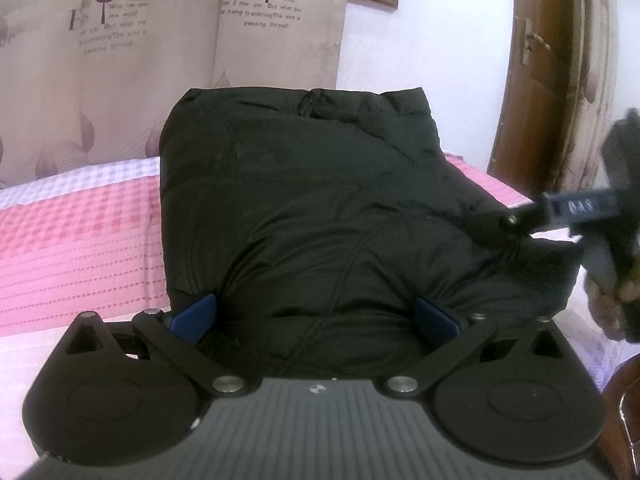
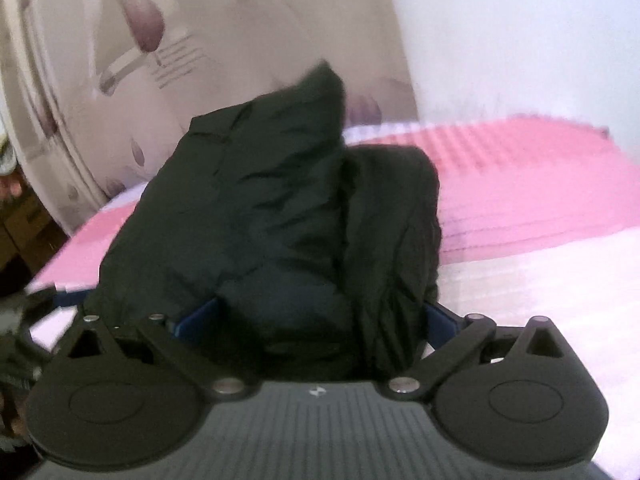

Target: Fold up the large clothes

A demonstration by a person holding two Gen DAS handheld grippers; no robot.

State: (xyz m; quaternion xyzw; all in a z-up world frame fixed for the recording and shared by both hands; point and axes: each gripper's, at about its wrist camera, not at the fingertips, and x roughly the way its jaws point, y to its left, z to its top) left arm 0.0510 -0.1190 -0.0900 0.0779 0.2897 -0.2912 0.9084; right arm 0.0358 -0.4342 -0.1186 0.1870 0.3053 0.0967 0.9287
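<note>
A black padded jacket [image 1: 304, 208] lies folded into a thick bundle on the pink bed [image 1: 80, 240]. My left gripper [image 1: 316, 316] has its blue fingers [image 1: 196, 316] spread wide, with the near edge of the jacket bulging between them. My right gripper [image 2: 320, 320] also has its blue fingers [image 2: 438, 320] spread wide around a bunched part of the jacket [image 2: 288, 208], which rises in a peak in the blurred right wrist view. The right gripper also shows at the right edge of the left wrist view [image 1: 516, 224], touching the jacket's right side.
A checked pink and white bedcover [image 2: 540, 184] covers the bed. A leaf-print curtain [image 1: 160, 60] hangs behind it. A brown wooden door [image 1: 544, 80] stands at the right, and a white wall [image 1: 432, 48] lies between them.
</note>
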